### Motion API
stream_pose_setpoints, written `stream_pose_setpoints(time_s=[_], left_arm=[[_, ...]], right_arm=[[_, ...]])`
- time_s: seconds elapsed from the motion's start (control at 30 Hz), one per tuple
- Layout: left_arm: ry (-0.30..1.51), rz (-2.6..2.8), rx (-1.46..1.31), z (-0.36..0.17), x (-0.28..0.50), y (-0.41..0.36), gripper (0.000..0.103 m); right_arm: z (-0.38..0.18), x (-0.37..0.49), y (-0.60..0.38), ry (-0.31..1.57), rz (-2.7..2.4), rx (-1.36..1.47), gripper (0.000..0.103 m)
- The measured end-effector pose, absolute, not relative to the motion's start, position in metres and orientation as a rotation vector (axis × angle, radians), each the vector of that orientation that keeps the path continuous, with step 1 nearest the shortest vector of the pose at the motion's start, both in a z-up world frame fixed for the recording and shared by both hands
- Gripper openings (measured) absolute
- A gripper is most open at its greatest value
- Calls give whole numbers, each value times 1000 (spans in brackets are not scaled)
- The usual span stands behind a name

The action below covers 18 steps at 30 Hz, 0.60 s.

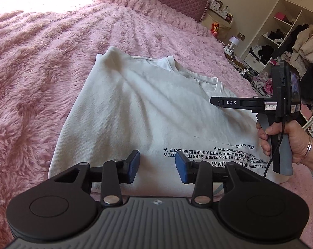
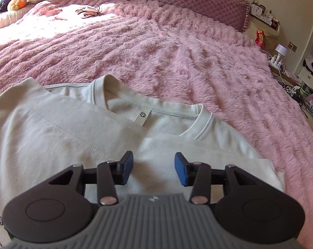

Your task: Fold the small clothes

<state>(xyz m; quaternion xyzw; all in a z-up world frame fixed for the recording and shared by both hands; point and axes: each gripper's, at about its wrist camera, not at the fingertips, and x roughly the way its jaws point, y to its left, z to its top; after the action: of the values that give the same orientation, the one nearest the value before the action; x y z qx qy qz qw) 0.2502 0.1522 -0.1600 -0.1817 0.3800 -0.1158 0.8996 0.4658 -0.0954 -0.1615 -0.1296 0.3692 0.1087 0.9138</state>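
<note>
A white shirt [image 1: 135, 108] lies partly folded on a pink fleece blanket [image 1: 42, 62] covering a bed. Dark print near its hem reads upside down, "WITH A IELERIE SPIERTE" among the legible words. The left gripper [image 1: 157, 166] hovers released over the hem, nothing between its blue pads. The right gripper [image 2: 154, 168], labelled "DAS" on its side, hangs released over the folded sleeve below the collar tag [image 2: 143, 117].
</note>
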Motion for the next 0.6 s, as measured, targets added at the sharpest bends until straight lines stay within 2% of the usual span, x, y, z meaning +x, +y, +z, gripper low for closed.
stream_pose_setpoints(time_s=[0.6], left_arm=[[810, -213, -419, -144, 223, 153, 50]], right_arm=[[-156, 332, -105, 819, 333, -325, 41]])
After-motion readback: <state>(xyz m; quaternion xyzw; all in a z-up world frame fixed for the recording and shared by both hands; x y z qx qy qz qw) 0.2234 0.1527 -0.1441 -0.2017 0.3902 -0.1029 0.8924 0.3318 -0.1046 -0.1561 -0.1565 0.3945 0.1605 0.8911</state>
